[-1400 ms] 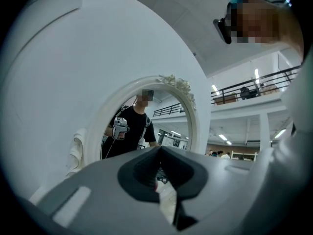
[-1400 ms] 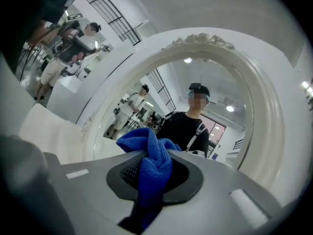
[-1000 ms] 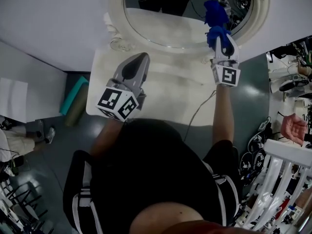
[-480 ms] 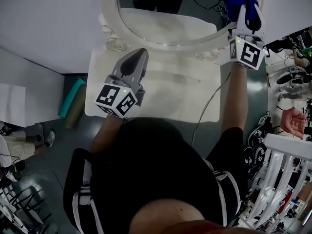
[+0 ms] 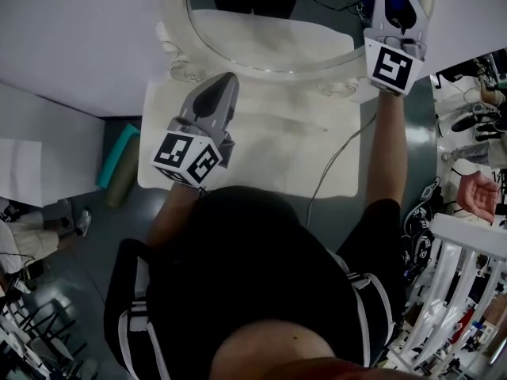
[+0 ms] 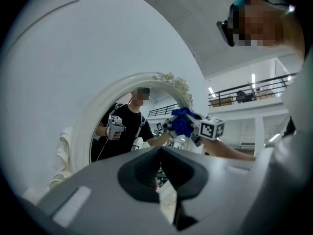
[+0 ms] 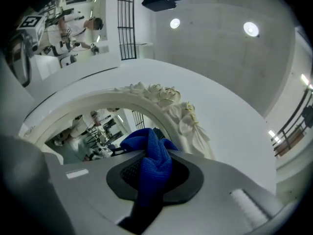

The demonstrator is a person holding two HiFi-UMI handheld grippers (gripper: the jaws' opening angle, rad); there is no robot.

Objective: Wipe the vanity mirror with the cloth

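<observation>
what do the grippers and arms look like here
The left gripper and right gripper are grey, each carrying a white cube with black square markers. A thin cable hangs by the right arm. Black short sleeves with white stripes.

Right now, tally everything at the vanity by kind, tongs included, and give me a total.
blue cloth: 1
vanity mirror: 1
white table: 1
tongs: 2, left tongs shut and empty, right tongs shut on the blue cloth
total: 5
</observation>
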